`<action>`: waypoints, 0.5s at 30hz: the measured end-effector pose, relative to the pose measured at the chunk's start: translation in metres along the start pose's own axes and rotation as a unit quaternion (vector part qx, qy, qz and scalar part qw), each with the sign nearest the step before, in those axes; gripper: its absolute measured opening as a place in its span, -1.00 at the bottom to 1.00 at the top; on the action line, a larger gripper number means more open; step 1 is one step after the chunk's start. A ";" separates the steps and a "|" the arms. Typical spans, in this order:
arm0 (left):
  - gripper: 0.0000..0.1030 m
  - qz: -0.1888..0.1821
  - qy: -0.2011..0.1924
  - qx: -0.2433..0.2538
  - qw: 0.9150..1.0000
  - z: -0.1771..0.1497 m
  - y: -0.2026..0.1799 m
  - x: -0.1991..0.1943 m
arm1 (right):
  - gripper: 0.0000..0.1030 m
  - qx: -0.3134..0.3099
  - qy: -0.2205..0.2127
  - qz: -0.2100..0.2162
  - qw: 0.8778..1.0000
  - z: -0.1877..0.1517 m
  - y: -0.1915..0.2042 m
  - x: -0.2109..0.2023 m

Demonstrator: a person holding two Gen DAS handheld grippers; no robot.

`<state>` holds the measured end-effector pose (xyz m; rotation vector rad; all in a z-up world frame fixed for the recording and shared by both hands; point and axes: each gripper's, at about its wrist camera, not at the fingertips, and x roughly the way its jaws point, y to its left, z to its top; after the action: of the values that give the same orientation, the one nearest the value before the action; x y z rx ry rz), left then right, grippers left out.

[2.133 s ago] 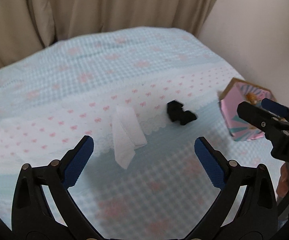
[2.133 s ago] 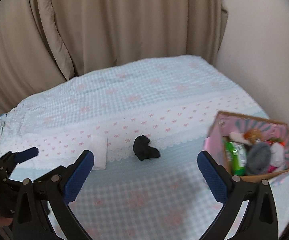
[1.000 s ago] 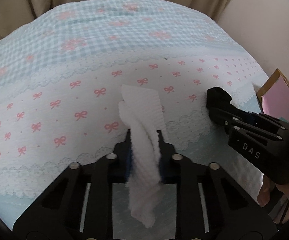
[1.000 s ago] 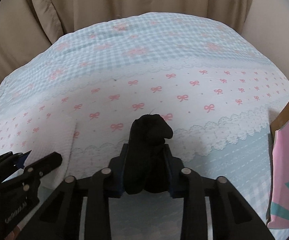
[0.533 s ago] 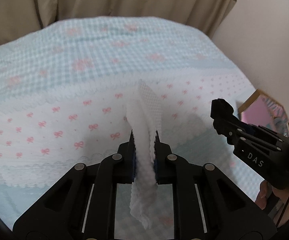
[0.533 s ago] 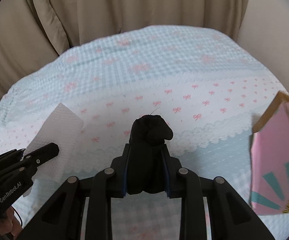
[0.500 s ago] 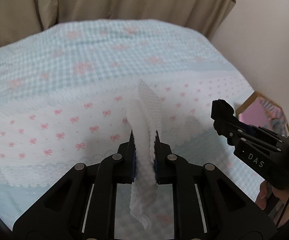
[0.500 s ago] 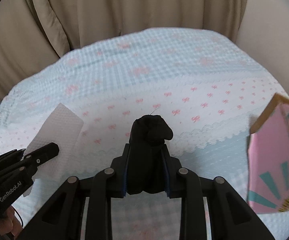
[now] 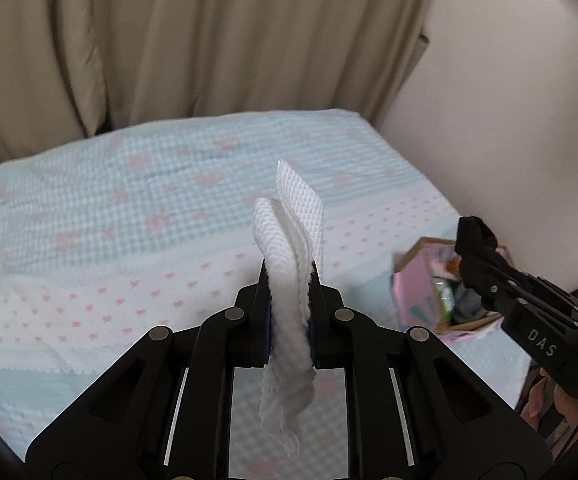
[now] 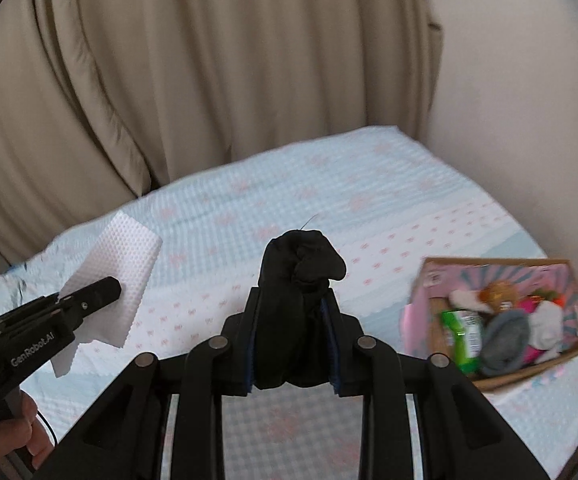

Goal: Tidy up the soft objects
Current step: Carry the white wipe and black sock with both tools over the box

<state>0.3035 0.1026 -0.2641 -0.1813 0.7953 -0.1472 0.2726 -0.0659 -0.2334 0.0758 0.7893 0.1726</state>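
Two hand-held grippers are raised above a bed covered by a pale blue checked bedspread [image 9: 137,200] with pink bows and a white lace-edged band. The left gripper [image 9: 290,280] has its jaws pressed tight on a folded white waffle-textured cloth [image 9: 289,248], which stands up above the fingers and also hangs down below them, clear of the bed. The right gripper [image 10: 292,308] has its jaws drawn in narrow around a bunched black fabric item [image 10: 301,268], whose rounded top bulges above the fingertips. In the left wrist view the right gripper appears at the right edge with the black bundle at its tip; in the right wrist view the left gripper appears at the lower left with the white cloth spread beyond its tip. A pink cardboard box [image 10: 441,280] sits on the bedspread to the right, near the wall [image 10: 529,80], holding a jumble of soft things, among them a green packet and grey and white pieces. Beige curtains [image 10: 209,80] hang behind the bed. A person's fingers [image 10: 13,436] grip the left gripper's handle.
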 end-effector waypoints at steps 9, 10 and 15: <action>-0.79 -0.024 0.000 0.024 0.999 0.022 -0.101 -0.033 | -0.52 0.023 -0.012 -0.035 0.999 0.026 -0.076 -0.083; -0.79 -0.024 0.001 0.025 0.999 0.023 -0.112 -0.033 | -0.52 0.024 -0.012 -0.038 0.999 0.027 -0.086 -0.088; -0.79 -0.026 0.015 0.024 0.999 0.024 -0.174 -0.019 | -0.52 0.037 0.000 -0.044 0.998 0.028 -0.146 -0.105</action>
<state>0.2968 -0.0603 -0.1965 -0.1545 0.8169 -0.2191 0.2383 -0.2290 -0.1595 0.1105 0.7982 0.0605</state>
